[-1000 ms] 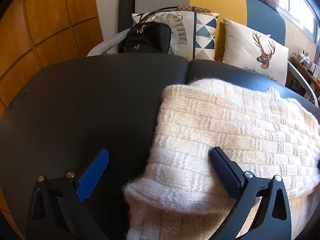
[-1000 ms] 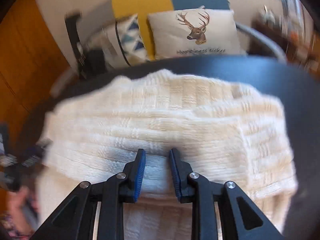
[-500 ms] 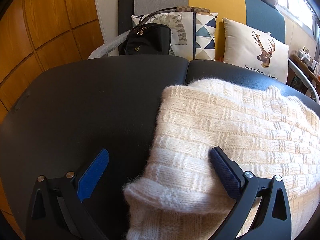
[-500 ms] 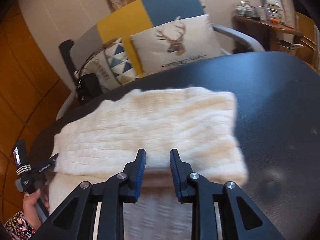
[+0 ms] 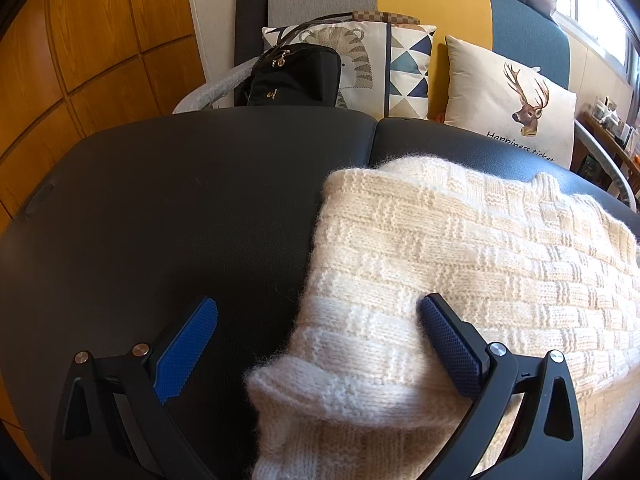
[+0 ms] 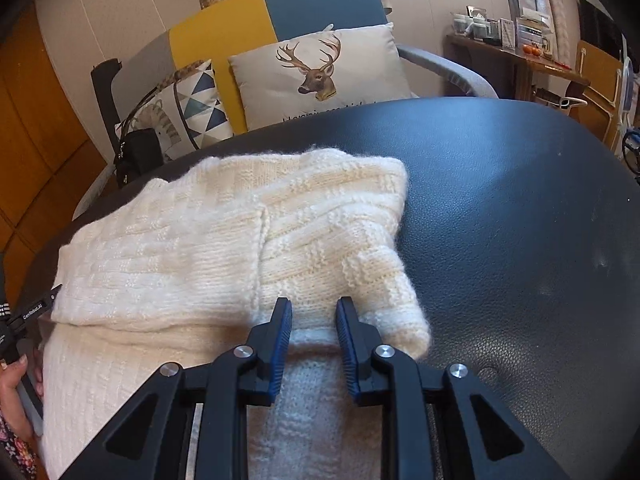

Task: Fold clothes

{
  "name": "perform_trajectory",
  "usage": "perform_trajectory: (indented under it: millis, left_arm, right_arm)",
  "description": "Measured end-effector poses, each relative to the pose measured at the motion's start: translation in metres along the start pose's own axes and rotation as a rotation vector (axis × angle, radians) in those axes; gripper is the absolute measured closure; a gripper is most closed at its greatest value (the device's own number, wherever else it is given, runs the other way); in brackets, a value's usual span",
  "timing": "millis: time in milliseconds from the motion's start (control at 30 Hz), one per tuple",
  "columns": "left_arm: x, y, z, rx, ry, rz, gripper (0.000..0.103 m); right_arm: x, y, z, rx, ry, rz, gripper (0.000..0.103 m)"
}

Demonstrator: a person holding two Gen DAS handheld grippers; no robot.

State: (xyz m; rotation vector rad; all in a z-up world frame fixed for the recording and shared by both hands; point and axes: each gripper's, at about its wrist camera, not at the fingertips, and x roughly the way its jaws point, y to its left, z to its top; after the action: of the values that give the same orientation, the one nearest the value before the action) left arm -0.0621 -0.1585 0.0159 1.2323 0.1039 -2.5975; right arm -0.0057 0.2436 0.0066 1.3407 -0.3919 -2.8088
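A cream knit sweater lies folded on the black padded table. My left gripper is wide open at the sweater's left edge: its right finger rests on the knit, its left finger hangs over bare table. In the right wrist view the sweater shows a sleeve folded across its right side. My right gripper sits low over the near fold edge. Its jaws stand a narrow gap apart and are closing, with knit lying under the gap and nothing visibly pinched.
Bare black table stretches to the right of the sweater. Behind the table stands a sofa with a deer pillow, a patterned pillow and a black bag. A cluttered side table is at the far right. A person's hand shows at the left.
My right gripper has slid to the right along the sweater's near edge, bringing the folded right side and bare table into view. The left gripper has stayed put.
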Motion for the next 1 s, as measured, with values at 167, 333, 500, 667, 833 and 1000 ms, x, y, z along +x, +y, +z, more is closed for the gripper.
perform_trajectory:
  millis: [167,333,500,667,833,1000]
  left_arm:
    - [0.002,0.005,0.002,-0.019,0.028,-0.037,0.0]
    - [-0.027,0.009,-0.003,0.038,0.028,-0.043,0.0]
    - [-0.074,-0.016,-0.051,0.222,-0.019,-0.141,0.0]
    - [-0.108,-0.051,-0.112,0.478,-0.13,-0.124,0.0]
    - [-0.11,-0.061,-0.121,0.55,-0.189,-0.085,0.0]
    - [-0.09,-0.053,-0.1,0.456,-0.077,-0.199,0.0]
  right_arm:
    - [0.001,0.004,0.001,-0.041,0.006,-0.032,0.081]
    - [-0.035,0.008,-0.006,-0.006,0.001,0.054,0.077]
    - [-0.057,0.03,-0.041,-0.105,0.077,0.148,0.076]
    - [-0.061,0.048,-0.081,-0.208,0.124,0.139,0.075]
    - [-0.063,0.05,-0.093,-0.319,0.069,0.07,0.075]
    - [-0.049,0.048,-0.084,-0.307,0.032,0.029,0.075]
